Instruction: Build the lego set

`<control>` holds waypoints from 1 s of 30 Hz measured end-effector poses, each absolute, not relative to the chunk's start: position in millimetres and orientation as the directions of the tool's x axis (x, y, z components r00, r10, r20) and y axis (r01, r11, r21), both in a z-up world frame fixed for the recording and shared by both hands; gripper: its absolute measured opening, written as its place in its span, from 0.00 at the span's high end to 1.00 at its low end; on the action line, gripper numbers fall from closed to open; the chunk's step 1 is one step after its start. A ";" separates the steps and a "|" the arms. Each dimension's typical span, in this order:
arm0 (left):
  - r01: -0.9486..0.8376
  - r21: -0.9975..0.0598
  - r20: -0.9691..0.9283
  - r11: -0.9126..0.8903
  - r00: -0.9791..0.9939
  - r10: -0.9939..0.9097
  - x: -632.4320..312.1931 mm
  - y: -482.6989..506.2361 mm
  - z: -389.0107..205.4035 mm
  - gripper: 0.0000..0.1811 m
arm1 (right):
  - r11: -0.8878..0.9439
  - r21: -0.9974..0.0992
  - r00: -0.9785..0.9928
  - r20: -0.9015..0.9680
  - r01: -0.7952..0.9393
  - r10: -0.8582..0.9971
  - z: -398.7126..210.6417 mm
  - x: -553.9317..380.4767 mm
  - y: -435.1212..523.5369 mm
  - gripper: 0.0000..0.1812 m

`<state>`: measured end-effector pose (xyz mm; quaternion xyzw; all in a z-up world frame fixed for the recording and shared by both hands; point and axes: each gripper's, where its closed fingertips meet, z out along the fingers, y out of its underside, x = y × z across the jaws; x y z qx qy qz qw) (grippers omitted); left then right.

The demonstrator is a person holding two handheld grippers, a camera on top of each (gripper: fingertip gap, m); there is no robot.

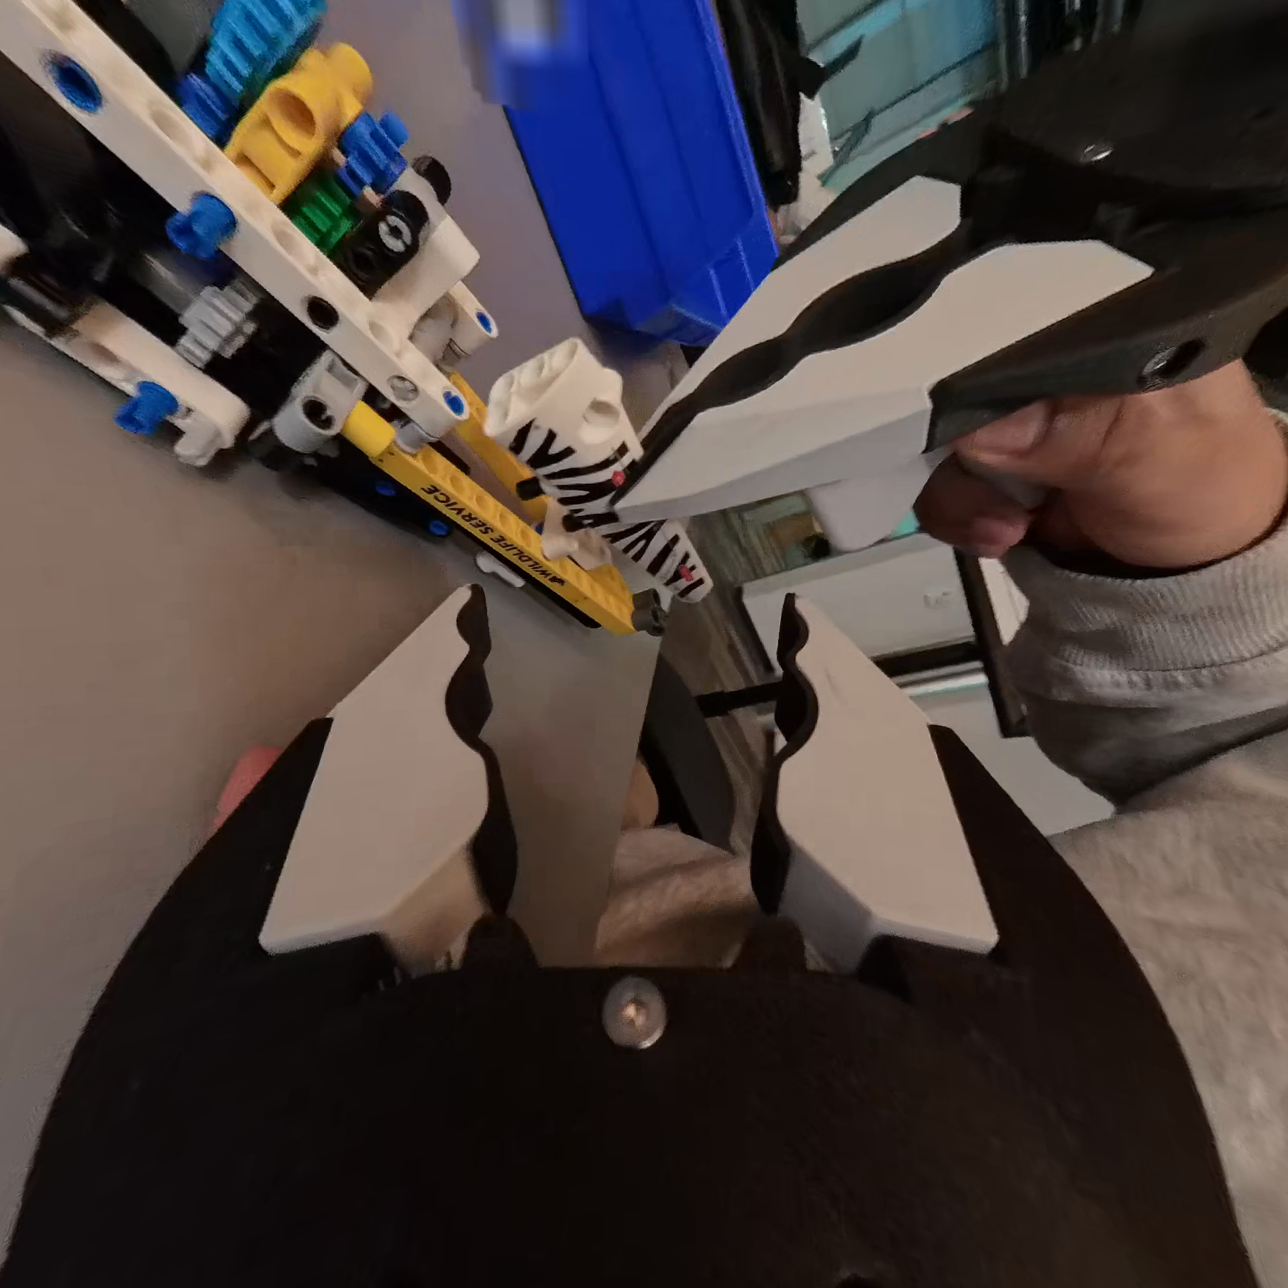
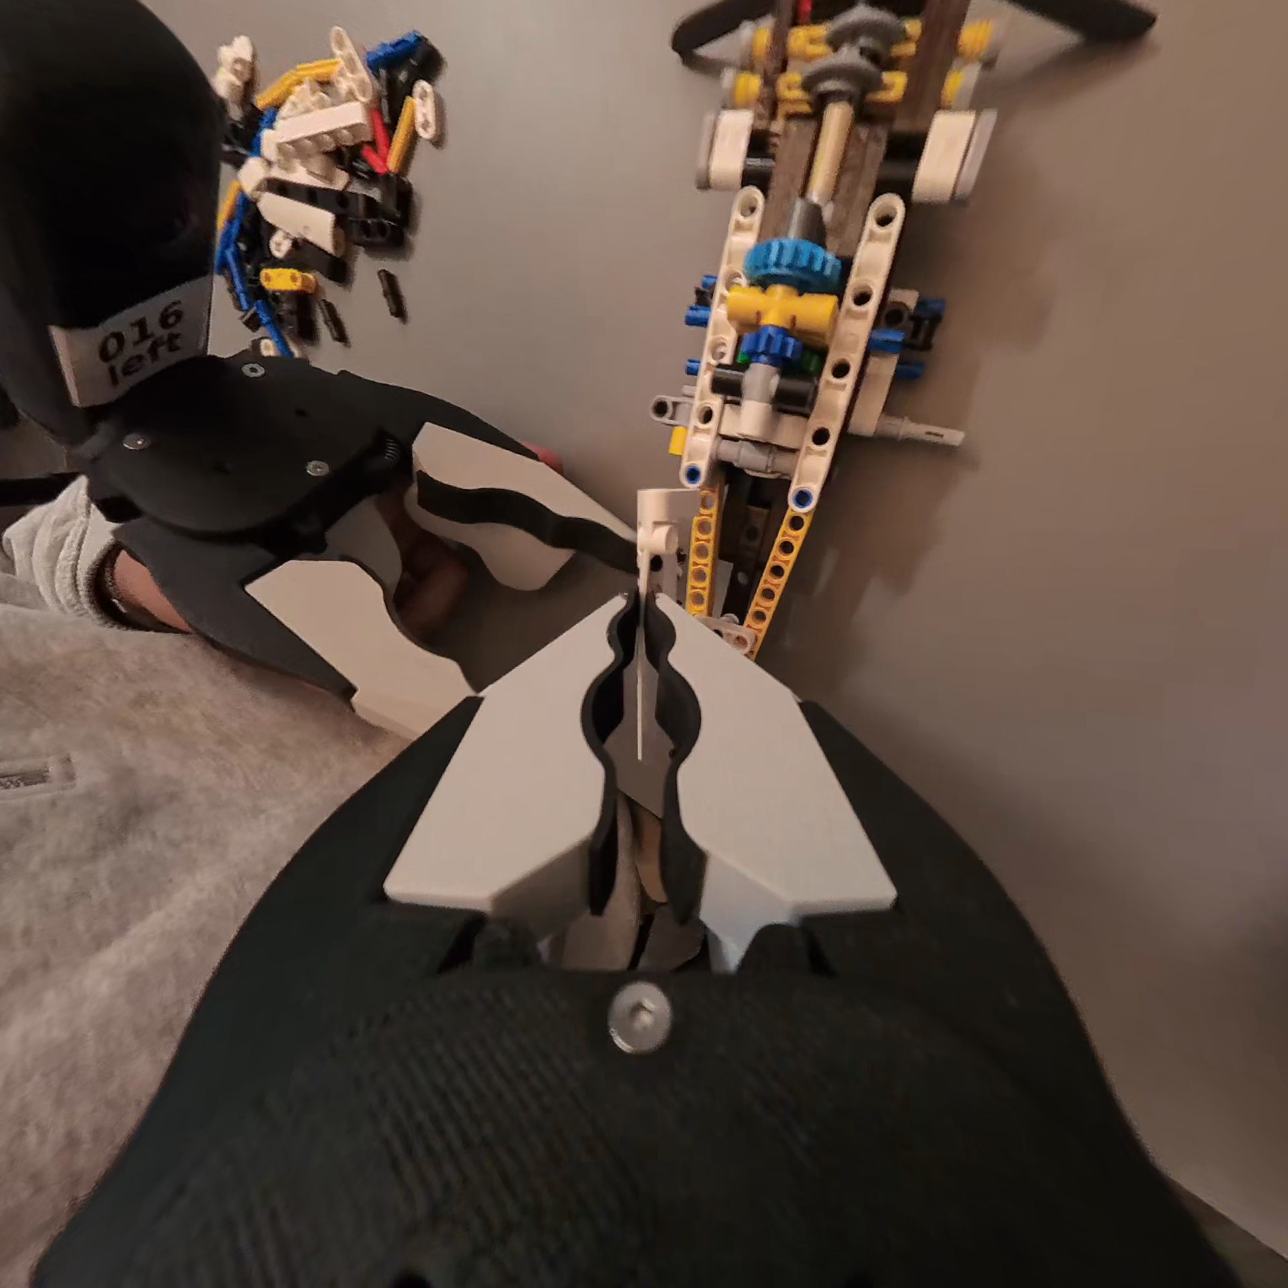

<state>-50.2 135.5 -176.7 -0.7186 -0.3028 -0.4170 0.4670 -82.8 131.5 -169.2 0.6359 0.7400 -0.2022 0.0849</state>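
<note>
The right gripper (image 2: pixel 640 598) is clenched on a white zebra-striped plastic panel piece (image 1: pixel 557 425), held against the near end of the long white, yellow and black plastic brick chassis (image 2: pixel 787 348), beside its yellow perforated beams (image 2: pixel 777 564). The chassis lies flat on the grey bench (image 2: pixel 1045 557), close to its near edge. The left gripper (image 1: pixel 631 613) stands released, jaws apart, empty, just beside the panel. A heap of loose mixed-colour plastic pieces (image 2: pixel 320 174) lies farther along the bench. A blue plastic bin (image 1: pixel 627 174) stands beyond the chassis.
</note>
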 end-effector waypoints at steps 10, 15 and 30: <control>0.799 -0.431 0.880 -0.419 0.475 0.001 -42.9 144.1 -177.4 0.51 | 0.079 -0.162 -0.138 -0.392 0.984 0.910 -179.5 -81.1 136.0 1.00; 0.802 -0.441 0.881 -0.403 0.472 -0.024 -45.7 146.6 -176.8 0.53 | 0.093 -0.144 -0.143 -0.385 0.985 0.912 -181.5 -81.0 135.1 1.00; 0.813 -0.432 0.890 -0.389 0.455 -0.037 -50.5 146.9 -180.2 0.60 | 0.091 -0.128 -0.133 -0.378 0.988 0.916 -181.9 -82.4 136.1 1.00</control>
